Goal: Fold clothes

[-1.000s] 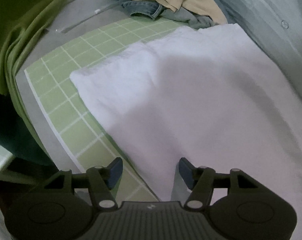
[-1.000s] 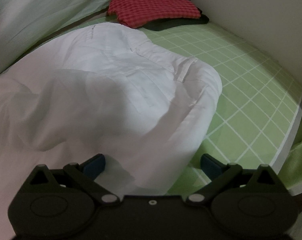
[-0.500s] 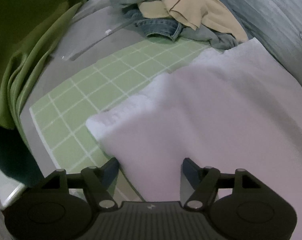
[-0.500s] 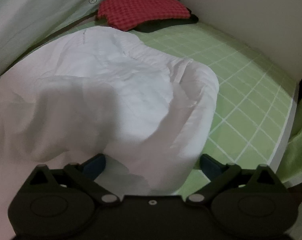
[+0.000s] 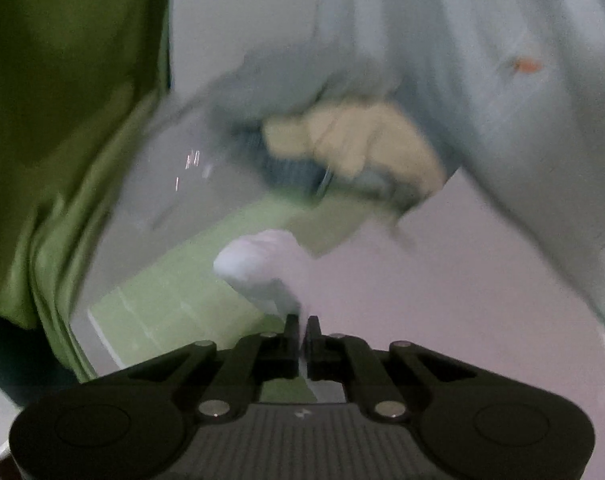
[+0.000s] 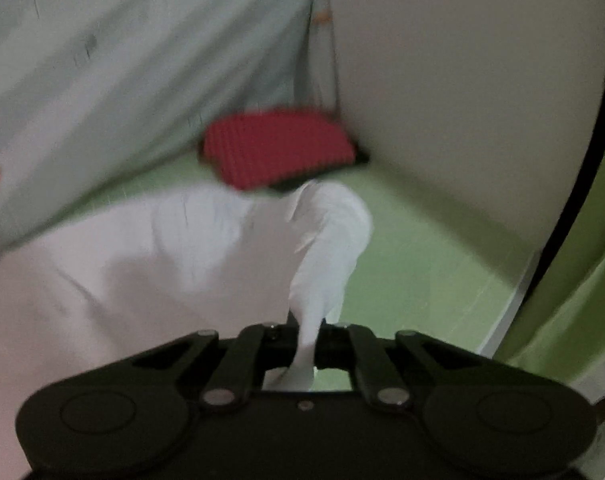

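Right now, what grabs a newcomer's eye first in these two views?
The white garment fills the foreground, pinched at each end by the shut jaws of the left gripper and right gripper. Behind it, a red checked cloth sits in the mat's far corner; a blurred clothes heap lies beyond the left gripper.

Motion blur smears the pile of clothes point(image 5: 342, 152) ahead of the left claw point(image 5: 302, 330); separate garments cannot be told. White garment point(image 6: 150, 264) runs off the left edge beside the right claw point(image 6: 306, 334) (pads hidden by cloth). Green grid mat point(image 6: 414, 264) lines unreadable.
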The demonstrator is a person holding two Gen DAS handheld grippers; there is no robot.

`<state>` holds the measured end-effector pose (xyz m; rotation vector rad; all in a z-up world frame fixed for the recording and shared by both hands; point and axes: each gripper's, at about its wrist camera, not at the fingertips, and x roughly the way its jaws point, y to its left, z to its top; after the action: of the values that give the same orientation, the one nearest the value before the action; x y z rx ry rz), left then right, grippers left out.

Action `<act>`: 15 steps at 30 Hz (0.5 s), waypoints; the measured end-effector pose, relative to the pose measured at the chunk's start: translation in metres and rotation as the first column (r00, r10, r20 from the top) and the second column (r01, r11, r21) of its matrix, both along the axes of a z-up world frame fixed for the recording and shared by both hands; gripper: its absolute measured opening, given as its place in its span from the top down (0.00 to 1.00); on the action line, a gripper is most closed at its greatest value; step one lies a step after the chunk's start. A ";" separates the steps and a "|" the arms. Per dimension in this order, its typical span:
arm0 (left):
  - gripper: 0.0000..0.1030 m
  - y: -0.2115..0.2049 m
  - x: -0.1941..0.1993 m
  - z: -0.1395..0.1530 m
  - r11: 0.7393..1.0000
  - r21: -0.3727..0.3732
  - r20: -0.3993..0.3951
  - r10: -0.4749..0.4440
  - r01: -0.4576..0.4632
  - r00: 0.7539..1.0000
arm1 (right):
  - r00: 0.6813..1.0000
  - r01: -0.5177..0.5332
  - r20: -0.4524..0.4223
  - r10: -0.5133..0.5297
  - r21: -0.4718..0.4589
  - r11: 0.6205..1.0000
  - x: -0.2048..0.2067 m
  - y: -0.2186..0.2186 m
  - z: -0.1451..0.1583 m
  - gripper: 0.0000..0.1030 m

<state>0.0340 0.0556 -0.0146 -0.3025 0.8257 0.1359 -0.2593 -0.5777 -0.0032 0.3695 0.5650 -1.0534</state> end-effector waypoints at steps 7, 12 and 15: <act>0.96 -0.010 -0.013 0.049 0.999 0.032 0.120 -0.020 0.016 0.993 | 0.977 0.065 0.204 -0.058 -0.029 0.997 -0.027 0.006 0.057 0.96; 0.96 -0.031 0.013 0.035 1.000 -0.002 0.095 0.023 -0.023 0.995 | 0.959 0.111 0.248 -0.138 0.120 0.987 -0.016 -0.012 0.023 0.96; 0.96 -0.041 0.026 0.035 1.000 -0.016 0.110 0.021 -0.020 0.994 | 0.945 0.119 0.286 -0.160 0.157 0.980 -0.012 -0.022 0.013 0.96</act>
<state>0.0604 0.0148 0.0208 -0.3300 0.7145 0.1310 -0.2716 -0.5996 0.0102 0.6868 0.3448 -1.0723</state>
